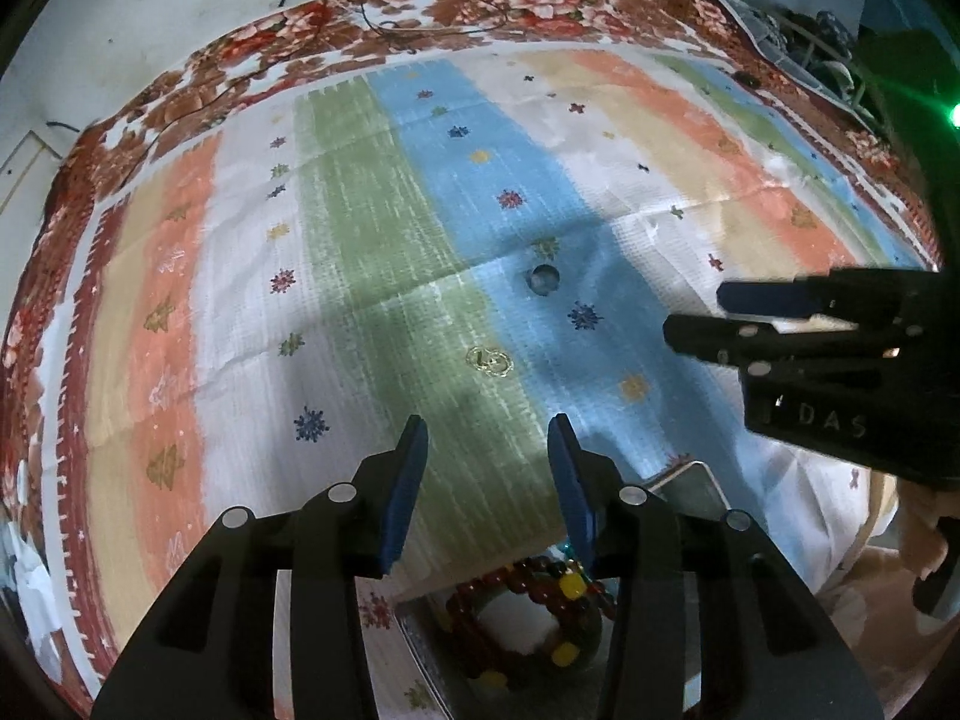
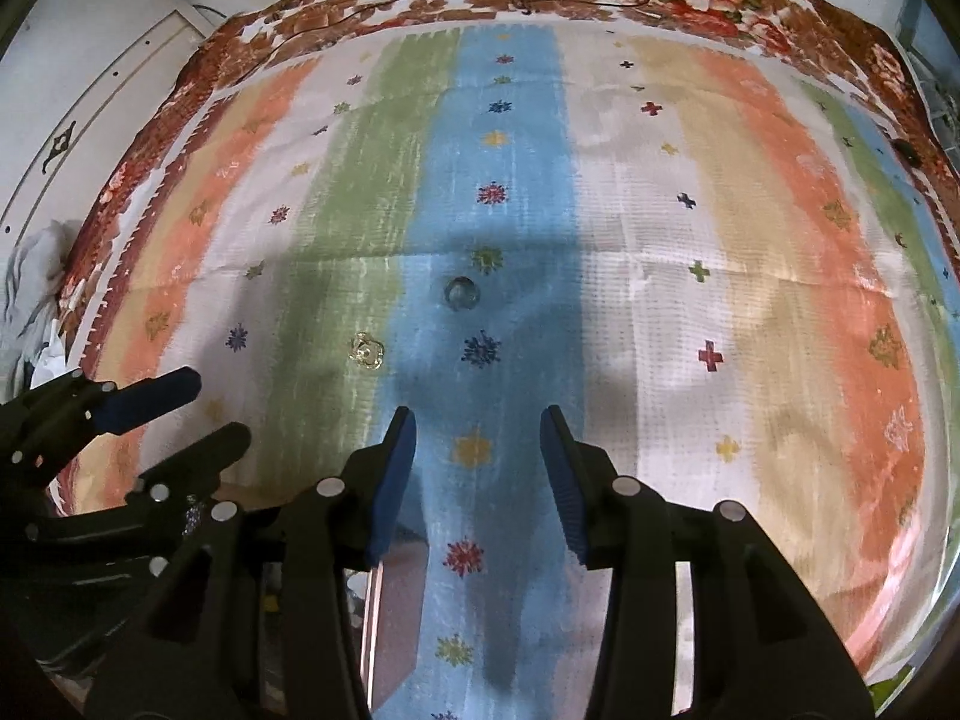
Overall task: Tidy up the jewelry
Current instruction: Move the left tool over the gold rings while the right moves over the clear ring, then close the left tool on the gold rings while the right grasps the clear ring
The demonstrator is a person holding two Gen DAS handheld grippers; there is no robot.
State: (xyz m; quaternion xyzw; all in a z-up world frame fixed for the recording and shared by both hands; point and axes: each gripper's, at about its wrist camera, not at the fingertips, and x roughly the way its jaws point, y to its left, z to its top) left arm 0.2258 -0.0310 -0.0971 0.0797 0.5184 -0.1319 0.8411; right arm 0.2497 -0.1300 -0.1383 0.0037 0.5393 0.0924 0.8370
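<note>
The striped cloth (image 2: 630,240) lies flat and bare ahead, broken only by a gold earring (image 1: 490,360) and a small ring (image 1: 543,279); a bead-filled tray (image 1: 690,480) crowds the near edge.

The striped cloth (image 1: 360,240) looks woven and matt, coarse-ribbed, creased across the middle. Near its centre lie a small gold trinket (image 1: 490,360) – shiny metal – and a clear glassy ring (image 1: 543,279). By the near edge, a box (image 1: 690,483) with a polished metal wall holds glossy red-brown beads (image 1: 510,594)
</note>
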